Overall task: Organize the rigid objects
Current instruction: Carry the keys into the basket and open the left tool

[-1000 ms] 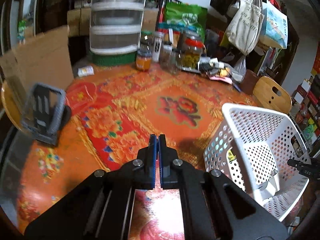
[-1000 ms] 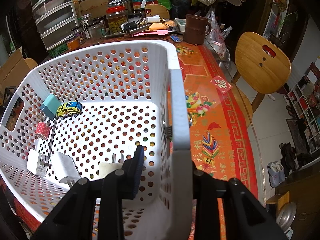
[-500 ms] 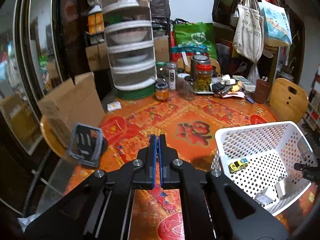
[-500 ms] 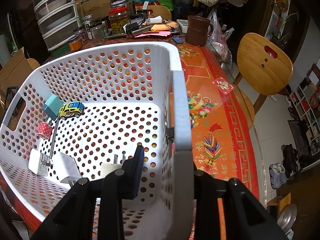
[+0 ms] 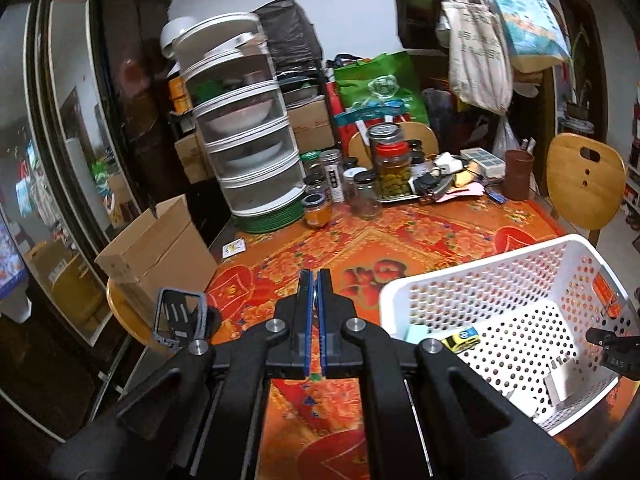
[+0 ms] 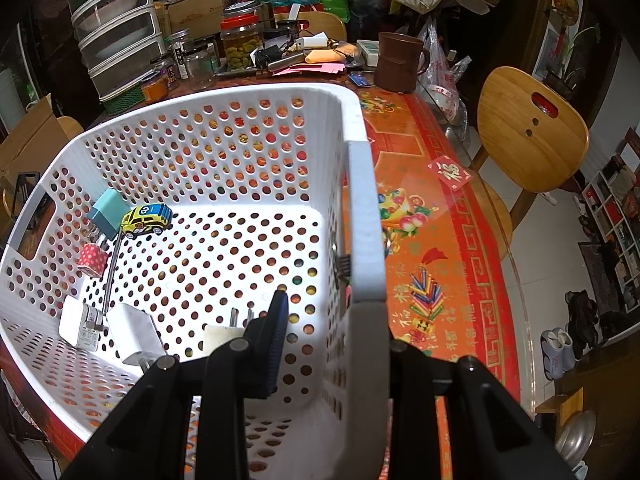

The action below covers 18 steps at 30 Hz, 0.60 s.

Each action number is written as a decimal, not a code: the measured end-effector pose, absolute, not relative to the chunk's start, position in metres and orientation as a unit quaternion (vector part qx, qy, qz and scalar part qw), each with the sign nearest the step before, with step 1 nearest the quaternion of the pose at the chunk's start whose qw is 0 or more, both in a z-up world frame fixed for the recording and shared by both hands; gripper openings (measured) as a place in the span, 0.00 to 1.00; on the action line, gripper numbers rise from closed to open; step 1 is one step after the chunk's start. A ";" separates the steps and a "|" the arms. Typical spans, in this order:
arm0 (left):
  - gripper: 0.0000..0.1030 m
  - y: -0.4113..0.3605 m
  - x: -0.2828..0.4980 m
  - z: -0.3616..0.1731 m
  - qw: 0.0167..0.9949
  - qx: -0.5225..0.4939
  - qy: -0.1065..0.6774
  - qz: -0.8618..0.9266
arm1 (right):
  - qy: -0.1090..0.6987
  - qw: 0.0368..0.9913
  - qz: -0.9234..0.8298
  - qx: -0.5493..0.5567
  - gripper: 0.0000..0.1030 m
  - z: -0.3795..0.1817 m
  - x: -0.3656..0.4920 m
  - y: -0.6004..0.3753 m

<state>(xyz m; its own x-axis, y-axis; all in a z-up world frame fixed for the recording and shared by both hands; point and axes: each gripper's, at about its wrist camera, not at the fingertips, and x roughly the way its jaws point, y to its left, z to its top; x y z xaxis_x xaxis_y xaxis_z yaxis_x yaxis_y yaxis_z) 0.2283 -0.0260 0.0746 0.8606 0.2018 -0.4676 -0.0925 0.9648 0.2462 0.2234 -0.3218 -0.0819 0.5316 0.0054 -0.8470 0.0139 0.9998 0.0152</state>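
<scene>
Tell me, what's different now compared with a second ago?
The left gripper, shut and empty, has lifted and tilted up: its view now shows more of the room, with the grey stand lower left and the inside of the white basket showing. The right gripper stayed clamped on the basket's rim; the toy car and chargers inside haven't moved.

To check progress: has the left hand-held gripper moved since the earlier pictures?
Yes. The left hand-held gripper rose and drew back: the basket and jars sit lower and smaller.
</scene>
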 end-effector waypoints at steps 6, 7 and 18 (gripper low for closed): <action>0.02 -0.069 0.229 0.063 0.956 0.132 0.256 0.056 | 0.484 0.875 -0.002 0.010 0.28 -0.082 0.223 -0.322; 0.02 -0.075 0.230 0.061 0.955 0.137 0.257 0.055 | 0.484 0.875 -0.002 0.010 0.28 -0.082 0.223 -0.322; 0.02 -0.116 0.244 0.025 0.944 0.168 0.282 0.039 | 0.483 0.875 -0.001 0.011 0.28 -0.082 0.224 -0.320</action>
<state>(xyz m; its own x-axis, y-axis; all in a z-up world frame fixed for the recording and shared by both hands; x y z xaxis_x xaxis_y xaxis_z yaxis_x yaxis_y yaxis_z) 0.2435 -0.1158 0.0252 0.8377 0.1683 -0.5196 0.0219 0.9402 0.3398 0.2235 -0.3202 -0.0817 0.5332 0.0077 -0.8460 0.0127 0.9998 0.0171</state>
